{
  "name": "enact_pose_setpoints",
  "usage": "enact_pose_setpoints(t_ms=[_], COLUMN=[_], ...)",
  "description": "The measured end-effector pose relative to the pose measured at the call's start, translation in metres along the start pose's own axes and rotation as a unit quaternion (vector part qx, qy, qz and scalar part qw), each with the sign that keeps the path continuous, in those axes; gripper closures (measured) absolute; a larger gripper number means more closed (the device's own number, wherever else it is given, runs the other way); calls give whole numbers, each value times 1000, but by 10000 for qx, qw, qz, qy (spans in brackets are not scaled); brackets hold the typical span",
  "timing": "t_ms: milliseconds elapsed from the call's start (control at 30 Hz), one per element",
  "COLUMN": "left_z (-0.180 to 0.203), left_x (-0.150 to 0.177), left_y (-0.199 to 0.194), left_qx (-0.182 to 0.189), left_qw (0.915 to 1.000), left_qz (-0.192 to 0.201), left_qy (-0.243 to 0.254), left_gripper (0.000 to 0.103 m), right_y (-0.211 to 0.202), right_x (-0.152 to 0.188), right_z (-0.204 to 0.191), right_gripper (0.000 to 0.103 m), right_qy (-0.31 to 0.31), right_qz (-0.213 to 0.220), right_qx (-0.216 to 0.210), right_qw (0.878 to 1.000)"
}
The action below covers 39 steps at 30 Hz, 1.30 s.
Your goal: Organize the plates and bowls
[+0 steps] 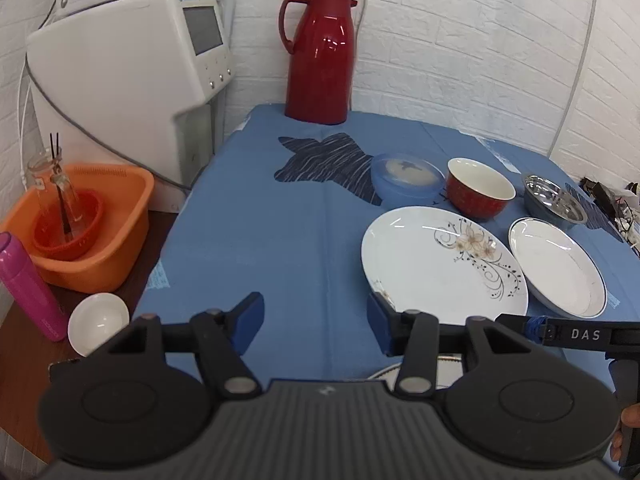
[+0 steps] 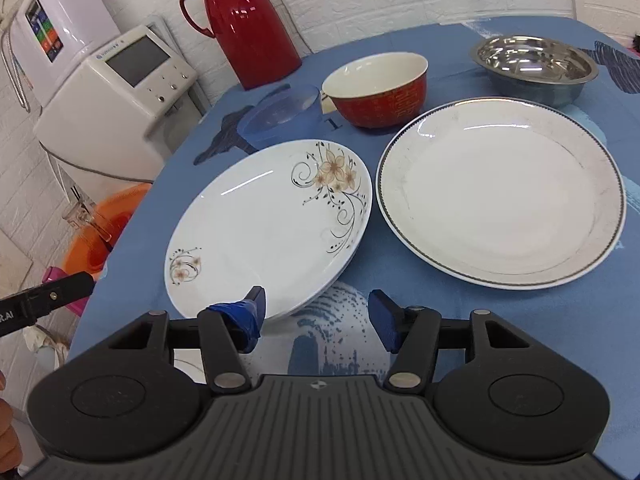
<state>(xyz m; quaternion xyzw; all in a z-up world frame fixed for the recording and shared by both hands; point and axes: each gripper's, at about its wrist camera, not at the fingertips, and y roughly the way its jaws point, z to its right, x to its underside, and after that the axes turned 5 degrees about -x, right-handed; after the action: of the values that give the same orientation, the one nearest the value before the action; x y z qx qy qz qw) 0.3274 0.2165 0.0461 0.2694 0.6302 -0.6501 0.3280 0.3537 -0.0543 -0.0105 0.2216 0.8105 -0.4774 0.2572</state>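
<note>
A white floral plate [image 1: 440,264] [image 2: 264,224] lies on the blue tablecloth [image 1: 280,240]. To its right lies a plain white plate [image 1: 560,268] [image 2: 500,192] with a dark rim. Behind them stand a translucent blue bowl [image 1: 406,180] [image 2: 280,114], a red bowl [image 1: 480,192] [image 2: 376,92] and a steel bowl [image 1: 554,200] [image 2: 536,64]. My left gripper [image 1: 316,324] is open over bare cloth, left of the floral plate. My right gripper [image 2: 318,312] is open, its taped left finger [image 2: 244,316] at the floral plate's near rim. Whether it touches is unclear.
A red thermos jug [image 1: 320,56] [image 2: 244,20] stands at the back by the brick wall. Left of the table sit a white appliance [image 1: 120,72], an orange basin [image 1: 80,224], a pink bottle [image 1: 28,288] and a small white bowl [image 1: 98,320]. Another plate's rim [image 1: 386,372] shows beneath my left gripper.
</note>
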Motion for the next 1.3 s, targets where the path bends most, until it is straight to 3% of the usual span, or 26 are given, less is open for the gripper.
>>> enact_pose_setpoints(t_ms=[467,600,867,1200,1300], left_z=[-2,-3,5,10,16], left_x=[-23,-33,-40,-38,-37], left_y=[61,84,124,127,125], left_qx=[-38,20,142,195,244], left_qw=[9993,9986,9954,9964,9969], left_qz=[-365,-520,-930,-816,-749], left_qy=[-27,-94,-201,-132,-67], left_gripper=[54,54,54,54,69], right_y=[39,51,81,85,84], right_x=[-23,-35,-51,-53,-50], right_z=[-27,-28,-41,-36,-36], right_gripper=[56,55,49,42,47], right_qy=[-580,-543,-1221,-1394,-1574], right_qz=[-218,-109,-18,159,167], right_qx=[26,244,737,613,465], right_qw=[9981,9982,9898,9882,9863])
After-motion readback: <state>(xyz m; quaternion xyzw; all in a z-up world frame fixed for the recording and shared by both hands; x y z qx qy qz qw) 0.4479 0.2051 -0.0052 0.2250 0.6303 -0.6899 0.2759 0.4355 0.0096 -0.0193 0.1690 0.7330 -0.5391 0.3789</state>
